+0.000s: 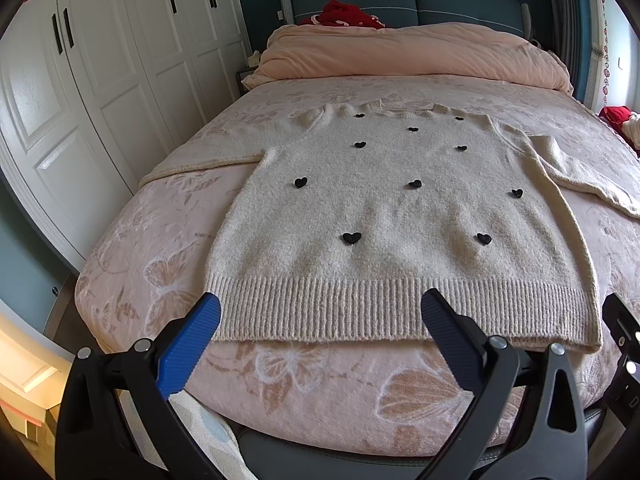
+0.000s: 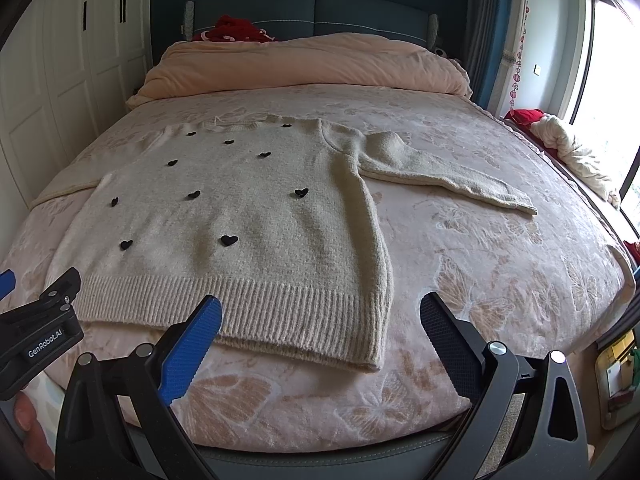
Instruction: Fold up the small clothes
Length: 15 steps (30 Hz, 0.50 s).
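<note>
A cream knitted sweater [image 1: 392, 216] with small black hearts lies flat, front up, on the bed, ribbed hem toward me, both sleeves spread out to the sides. It also shows in the right wrist view [image 2: 248, 232], with its right sleeve [image 2: 448, 176] stretched across the bedspread. My left gripper [image 1: 320, 312] is open and empty, hovering just above the hem's left half. My right gripper [image 2: 320, 312] is open and empty, over the hem's right corner. The left gripper's body [image 2: 40, 332] appears at the left edge of the right wrist view.
The bed has a pink butterfly-patterned bedspread [image 1: 320, 392]. A rolled peach duvet [image 1: 408, 56] and red cloth [image 1: 344, 12] lie at the headboard. White wardrobes [image 1: 100, 92] stand on the left. A bundle of cloth [image 2: 576, 156] lies by the window on the right.
</note>
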Each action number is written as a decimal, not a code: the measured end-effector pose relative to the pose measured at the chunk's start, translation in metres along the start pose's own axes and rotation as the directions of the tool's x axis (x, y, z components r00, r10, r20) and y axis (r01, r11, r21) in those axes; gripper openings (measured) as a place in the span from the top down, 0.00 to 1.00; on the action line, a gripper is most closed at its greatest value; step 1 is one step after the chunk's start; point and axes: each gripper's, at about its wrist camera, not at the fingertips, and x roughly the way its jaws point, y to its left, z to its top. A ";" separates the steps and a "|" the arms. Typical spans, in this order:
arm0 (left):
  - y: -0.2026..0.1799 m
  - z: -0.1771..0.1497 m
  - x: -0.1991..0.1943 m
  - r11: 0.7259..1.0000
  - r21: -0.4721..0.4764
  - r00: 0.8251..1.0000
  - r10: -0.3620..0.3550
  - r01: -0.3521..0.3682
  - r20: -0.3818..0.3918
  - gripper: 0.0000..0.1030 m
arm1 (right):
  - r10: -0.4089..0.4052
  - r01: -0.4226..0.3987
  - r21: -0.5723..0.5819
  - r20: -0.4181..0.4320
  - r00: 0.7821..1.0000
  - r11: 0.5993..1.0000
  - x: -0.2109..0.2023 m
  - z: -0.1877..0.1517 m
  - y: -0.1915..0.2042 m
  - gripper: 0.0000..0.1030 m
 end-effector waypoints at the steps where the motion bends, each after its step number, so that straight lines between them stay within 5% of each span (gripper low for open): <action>1: 0.000 0.000 0.000 1.000 -0.001 1.000 0.000 0.000 0.000 0.05 | 0.000 0.000 0.000 0.001 1.000 1.000 0.000 0.000 0.000 0.05; 15: 0.001 -0.001 0.000 1.000 0.002 1.000 -0.002 0.002 0.001 0.05 | 0.002 -0.002 0.001 0.001 1.000 1.000 0.000 0.000 0.000 0.05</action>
